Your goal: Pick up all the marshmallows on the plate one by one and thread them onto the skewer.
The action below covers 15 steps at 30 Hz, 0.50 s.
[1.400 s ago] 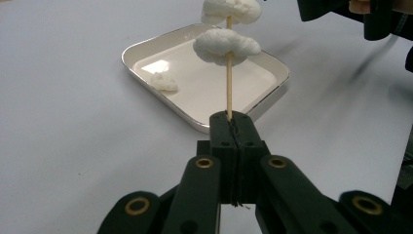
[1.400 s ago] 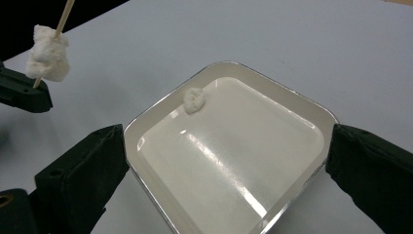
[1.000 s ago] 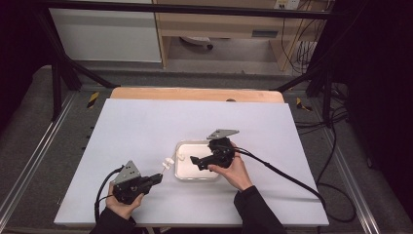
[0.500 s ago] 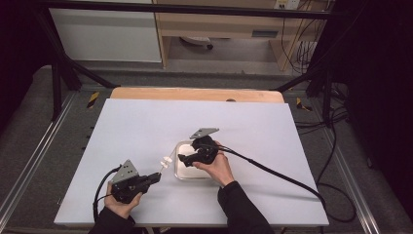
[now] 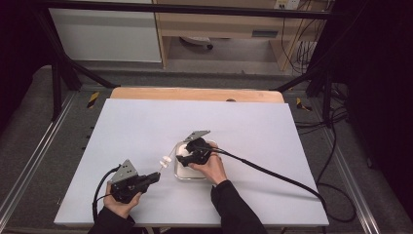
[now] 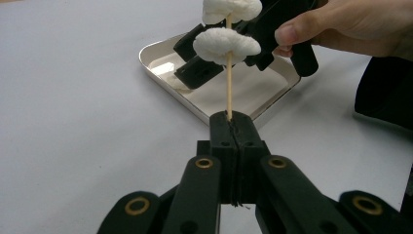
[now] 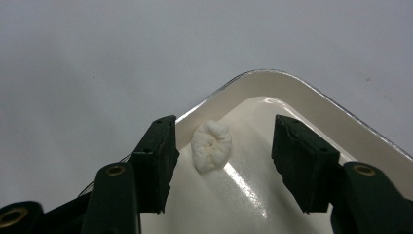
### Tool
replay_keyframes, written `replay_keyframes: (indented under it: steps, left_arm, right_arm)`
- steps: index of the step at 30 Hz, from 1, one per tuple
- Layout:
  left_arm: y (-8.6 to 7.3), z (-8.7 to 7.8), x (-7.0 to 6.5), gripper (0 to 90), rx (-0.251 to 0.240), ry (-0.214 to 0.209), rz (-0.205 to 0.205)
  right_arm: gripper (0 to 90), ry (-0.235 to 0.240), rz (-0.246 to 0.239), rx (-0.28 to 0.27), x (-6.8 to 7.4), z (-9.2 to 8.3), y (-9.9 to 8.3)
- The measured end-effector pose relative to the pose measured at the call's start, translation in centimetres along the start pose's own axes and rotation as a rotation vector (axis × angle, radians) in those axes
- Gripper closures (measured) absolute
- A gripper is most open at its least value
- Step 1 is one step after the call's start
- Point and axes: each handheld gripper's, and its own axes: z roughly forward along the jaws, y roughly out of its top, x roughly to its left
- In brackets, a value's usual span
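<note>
Nearest to me, the left gripper [image 5: 152,177] stays low over the table [image 5: 122,131], its jaws clenched tight on the foot of a thin wooden skewer [image 6: 228,83]. Two white puffy pieces [image 6: 226,44] are already threaded on the stick, one above the other, and the stick slants up toward the tray. That hand should simply hold firm and keep the tip steady, so the other side has a fixed target.

A little farther on, the right gripper [image 7: 221,161] dips into the near corner of the shallow white tray [image 7: 311,105]. Its jaws have just been closing, yet they are not on anything: a third white piece [image 7: 211,146] lies between them on the tray floor, close to the left jaw, with a clear gap to the right one.

To do this well, I would say the right hand should shift slightly so the piece sits centred, then close gently. It looks soft, so a hard squeeze could crush it. The tray wall is just beside the left jaw; catching it could nudge the tray.
</note>
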Motion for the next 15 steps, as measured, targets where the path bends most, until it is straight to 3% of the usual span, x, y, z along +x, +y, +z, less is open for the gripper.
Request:
replay_keyframes:
  steps: [15]
  left_arm:
    - [-0.03, 0.15, -0.07, 88.8, 0.009, -0.001, 0.003]
  right_arm:
    - [63.3, 0.011, -0.075, 0.009, 0.28, 0.86, -0.15]
